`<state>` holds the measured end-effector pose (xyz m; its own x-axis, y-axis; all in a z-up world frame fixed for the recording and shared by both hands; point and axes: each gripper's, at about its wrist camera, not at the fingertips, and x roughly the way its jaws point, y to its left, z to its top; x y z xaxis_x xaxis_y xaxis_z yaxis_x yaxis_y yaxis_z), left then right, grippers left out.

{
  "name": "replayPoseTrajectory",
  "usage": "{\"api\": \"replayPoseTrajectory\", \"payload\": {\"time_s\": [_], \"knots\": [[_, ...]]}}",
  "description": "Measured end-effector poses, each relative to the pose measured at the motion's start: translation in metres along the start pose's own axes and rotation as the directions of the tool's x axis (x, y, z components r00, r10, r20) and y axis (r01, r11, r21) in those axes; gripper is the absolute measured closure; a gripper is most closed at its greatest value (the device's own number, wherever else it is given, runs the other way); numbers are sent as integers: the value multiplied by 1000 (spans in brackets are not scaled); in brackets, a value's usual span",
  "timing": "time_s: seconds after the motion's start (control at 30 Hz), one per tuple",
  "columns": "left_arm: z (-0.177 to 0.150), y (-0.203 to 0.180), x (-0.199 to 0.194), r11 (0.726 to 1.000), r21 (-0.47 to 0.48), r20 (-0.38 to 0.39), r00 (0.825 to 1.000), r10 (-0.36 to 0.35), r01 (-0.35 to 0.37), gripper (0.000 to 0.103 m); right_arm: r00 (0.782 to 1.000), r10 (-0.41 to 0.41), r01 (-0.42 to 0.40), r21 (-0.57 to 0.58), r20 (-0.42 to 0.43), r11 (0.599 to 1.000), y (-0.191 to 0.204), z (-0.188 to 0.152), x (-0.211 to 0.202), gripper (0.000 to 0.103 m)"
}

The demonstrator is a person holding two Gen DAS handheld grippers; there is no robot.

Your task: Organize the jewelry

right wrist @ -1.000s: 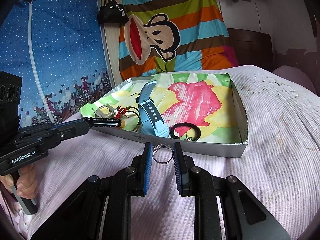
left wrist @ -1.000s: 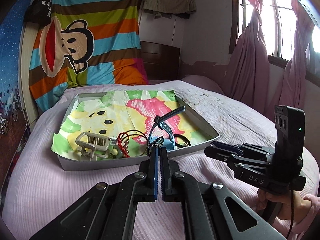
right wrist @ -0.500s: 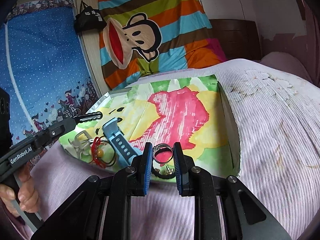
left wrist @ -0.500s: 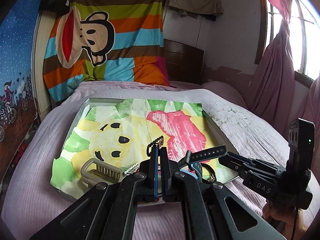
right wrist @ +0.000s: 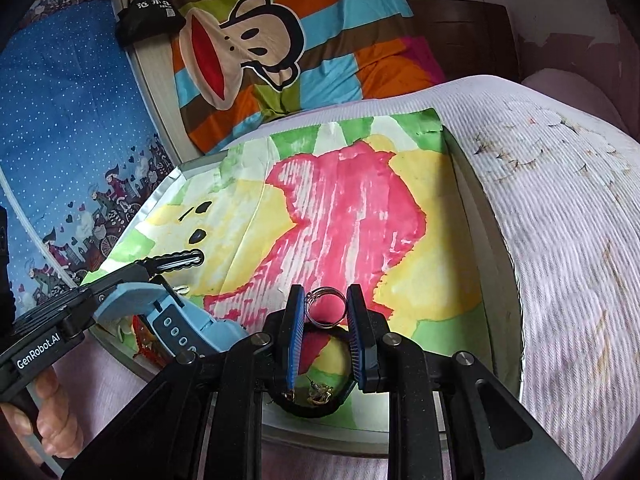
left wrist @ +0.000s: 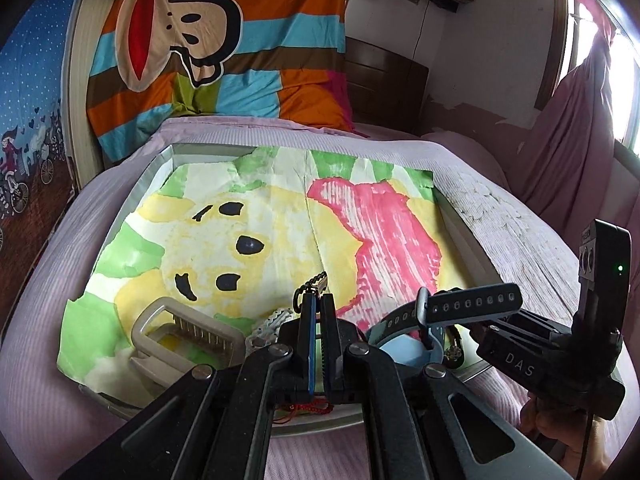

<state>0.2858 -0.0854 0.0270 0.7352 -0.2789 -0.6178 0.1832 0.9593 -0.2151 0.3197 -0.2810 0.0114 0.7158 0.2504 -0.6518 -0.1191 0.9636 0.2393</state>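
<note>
A grey tray lined with a painted cartoon sheet lies on the bed. My left gripper is shut on a small dark beaded chain and hovers over the tray's near middle. My right gripper is shut on a silver ring above the tray's pink patch. In the tray lie a blue watch, a beige hair comb, a red cord bracelet and a black bracelet with gold charms. The left gripper also shows in the right wrist view.
The tray sits on a lilac ribbed bedspread. A striped monkey blanket hangs behind it, with a dark headboard and pink curtains at the right. The far half of the tray holds only the painted sheet.
Both grippers have moved forward over the tray, each still holding its piece. The tray now fills both views.
</note>
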Motion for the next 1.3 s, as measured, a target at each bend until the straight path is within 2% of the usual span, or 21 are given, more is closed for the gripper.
{"api": "replayPoseTrajectory", "payload": {"time_s": [0.23, 0.37, 0.5, 0.6, 0.67, 0.7, 0.77, 0.8, 0.83, 0.87, 0.97, 1.03, 1.23, 1.3], "knots": [[-7, 6, -5, 999, -39, 15, 999, -32, 33, 100, 1000, 15, -15, 1, 13, 1000, 1, -6, -2, 83], [-9, 9, -8, 998, -47, 28, 999, -36, 37, 100, 999, 17, -16, -3, 48, 1000, -3, -8, -12, 62], [-11, 13, -15, 997, -56, 54, 998, -41, 44, 100, 996, 15, -14, -9, 83, 1000, -4, -9, -24, 58], [-12, 15, -21, 998, -51, 74, 996, -39, 43, 94, 994, 11, -10, -10, 110, 1000, -7, -10, -33, 52], [-13, 16, -25, 998, -49, 86, 996, -39, 43, 89, 992, 11, -10, -11, 123, 1000, -7, -10, -38, 48], [-13, 16, -27, 998, -46, 91, 995, -37, 41, 83, 991, 10, -9, -12, 131, 1000, -7, -11, -41, 47], [-15, 15, -32, 999, -38, 110, 994, -19, 24, 67, 989, 7, -5, -13, 149, 1000, -8, -12, -47, 42], [-16, 15, -35, 999, -33, 126, 992, -6, 10, 52, 987, 2, -1, -10, 159, 1000, -8, -13, -49, 41], [-18, 14, -38, 1000, -29, 143, 990, 8, -4, 43, 986, 0, 1, -7, 169, 1000, -9, -14, -52, 36], [-19, 14, -42, 1000, -25, 157, 987, 15, -11, 41, 984, 3, -2, -4, 177, 1000, -9, -15, -55, 30], [-24, 15, -50, 999, -19, 173, 984, 32, -29, 34, 979, 2, 1, -15, 202, 1000, -8, -19, -65, 23], [-28, 15, -58, 999, -23, 197, 979, 50, -46, 18, 975, -2, 8, -29, 223, 1000, -6, -23, -73, 18], [-40, 20, -83, 997, -31, 254, 964, 78, -72, 0, 958, 9, 3, -43, 286, 999, 1, -34, -101, 8], [-44, 21, -92, 997, -40, 277, 958, 75, -66, 0, 951, 15, 1, -52, 308, 999, 5, -38, -111, 2]]}}
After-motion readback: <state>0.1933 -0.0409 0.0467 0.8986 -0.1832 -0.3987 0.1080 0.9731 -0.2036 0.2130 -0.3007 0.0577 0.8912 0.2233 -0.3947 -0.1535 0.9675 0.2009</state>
